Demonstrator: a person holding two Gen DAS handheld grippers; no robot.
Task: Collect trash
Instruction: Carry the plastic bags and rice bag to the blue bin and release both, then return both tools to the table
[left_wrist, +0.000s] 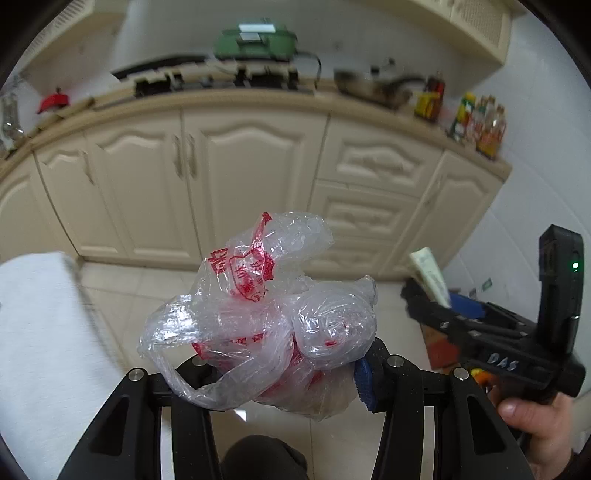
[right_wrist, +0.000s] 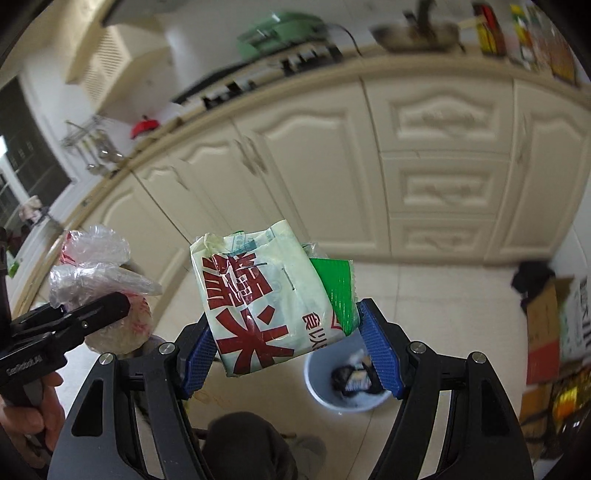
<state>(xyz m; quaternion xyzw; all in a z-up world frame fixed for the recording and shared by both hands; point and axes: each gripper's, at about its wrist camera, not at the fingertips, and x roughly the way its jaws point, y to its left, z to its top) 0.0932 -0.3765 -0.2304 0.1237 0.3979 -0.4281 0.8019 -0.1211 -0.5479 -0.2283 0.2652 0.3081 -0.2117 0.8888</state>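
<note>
My left gripper (left_wrist: 284, 365) is shut on a crumpled clear plastic bag with red print (left_wrist: 258, 314), held in the air above the tiled floor. It also shows in the right wrist view (right_wrist: 96, 273) at the left. My right gripper (right_wrist: 288, 347) is shut on a pale green food packet with large red characters (right_wrist: 266, 299), with a green wrapper (right_wrist: 338, 291) tucked beside it. The right gripper shows in the left wrist view (left_wrist: 436, 295) at the right, holding the packet (left_wrist: 430, 275). A light blue bin (right_wrist: 321, 387) with trash inside stands on the floor below the right gripper.
Cream kitchen cabinets (left_wrist: 221, 177) run across ahead, with a worktop holding a green appliance (left_wrist: 255, 38), a pan (left_wrist: 373, 86) and bottles (left_wrist: 476, 122). Cardboard boxes (right_wrist: 546, 325) stand at the right. A white surface (left_wrist: 40, 332) lies at the left. A dark shoe (right_wrist: 255, 443) is below.
</note>
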